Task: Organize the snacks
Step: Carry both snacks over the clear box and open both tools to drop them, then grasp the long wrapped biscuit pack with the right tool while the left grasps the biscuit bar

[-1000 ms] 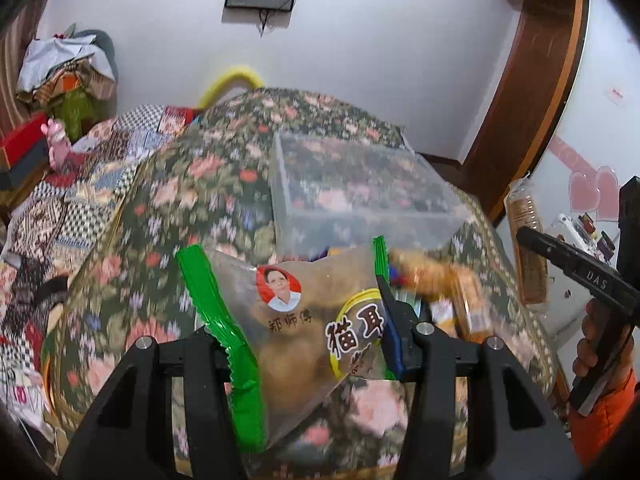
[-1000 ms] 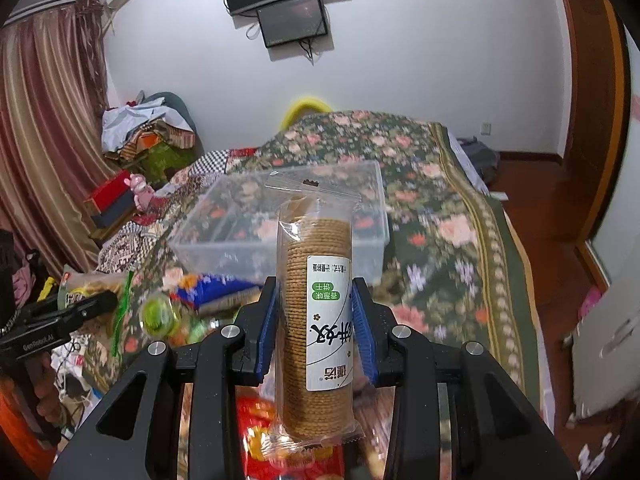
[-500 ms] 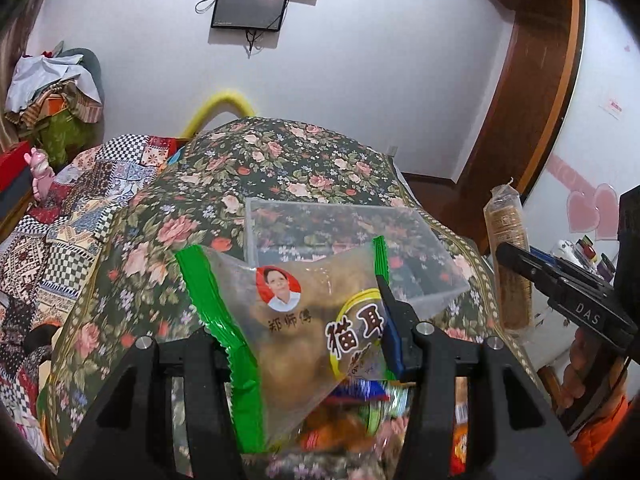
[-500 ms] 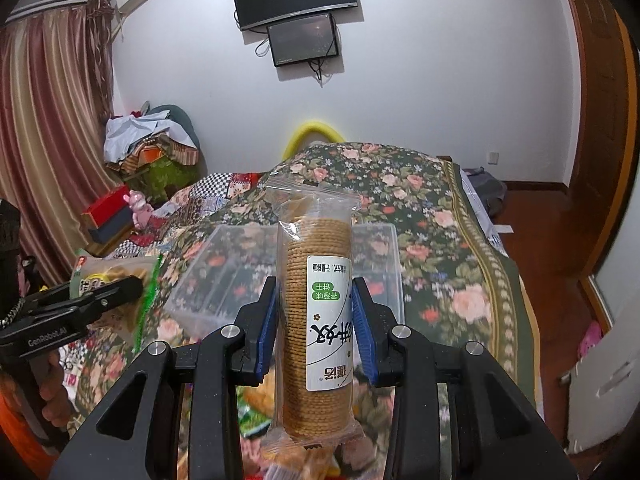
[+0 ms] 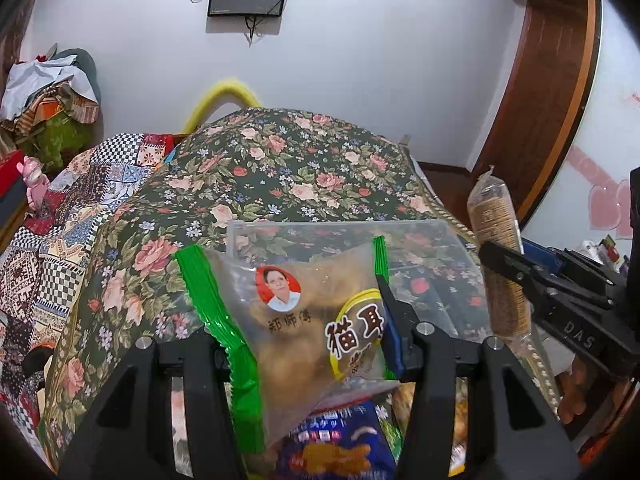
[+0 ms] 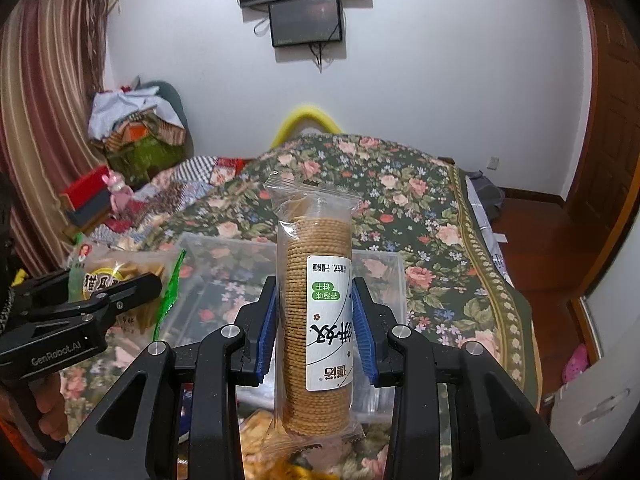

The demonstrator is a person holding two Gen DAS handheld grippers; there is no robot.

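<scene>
My left gripper (image 5: 308,332) is shut on a clear snack bag with green edges (image 5: 296,320), held above the bed; the bag and gripper also show in the right wrist view (image 6: 120,276). My right gripper (image 6: 314,332) is shut on an upright sleeve of round biscuits (image 6: 316,320), which also shows in the left wrist view (image 5: 500,264). A clear plastic bin (image 6: 224,264) sits open on the floral bedspread just beyond both grippers, and shows in the left wrist view (image 5: 432,240).
Loose snack packets lie below the grippers, a blue one (image 5: 340,448) and yellow ones (image 6: 260,436). The floral bed (image 6: 420,208) stretches behind the bin. A clothes pile (image 6: 136,128) and curtain stand at left, a wooden door (image 6: 612,120) at right.
Both grippers have risen with their snacks and tilted up. The bin now sits lower in both views, and the snack pile has dropped to the bottom edge.
</scene>
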